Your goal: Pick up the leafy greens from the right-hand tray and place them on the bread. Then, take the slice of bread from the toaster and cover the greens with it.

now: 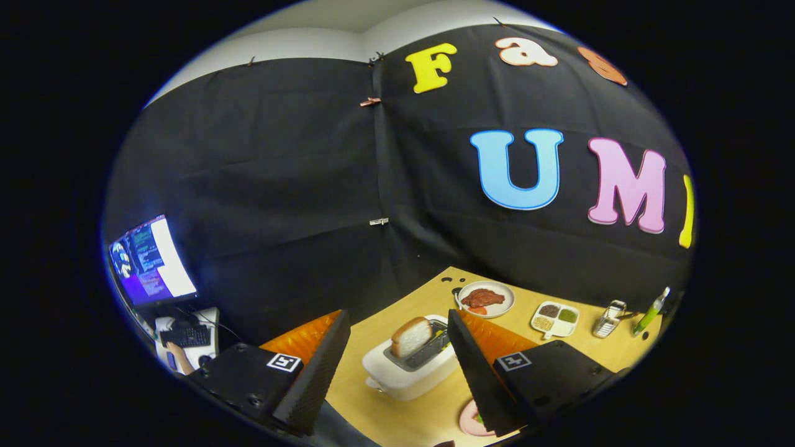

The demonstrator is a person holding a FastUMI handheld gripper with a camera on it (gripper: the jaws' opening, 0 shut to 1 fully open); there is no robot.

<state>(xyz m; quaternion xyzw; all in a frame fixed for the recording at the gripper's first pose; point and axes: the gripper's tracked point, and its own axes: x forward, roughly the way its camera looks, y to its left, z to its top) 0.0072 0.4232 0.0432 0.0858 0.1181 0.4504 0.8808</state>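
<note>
Hovering: gripper [397, 360], fingers apart, empty | ahead: tan bread slice [411, 336] upright in white toaster [407, 369] | risk: slice slipping if pinched off-centre.

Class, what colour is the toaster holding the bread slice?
White toaster, seen in the gripper view between the open gripper fingers.

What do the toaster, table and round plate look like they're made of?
Toaster: smooth white shell with soft highlights, probably plastic; dark slots. Table: pale yellowish surface, looks like wood or laminate; grain too blurred to tell. Round plate: white and slightly glossy, ceramic or plastic, can't tell which. The gripper is open, its fingers either side of the toaster, holding nothing.
</note>
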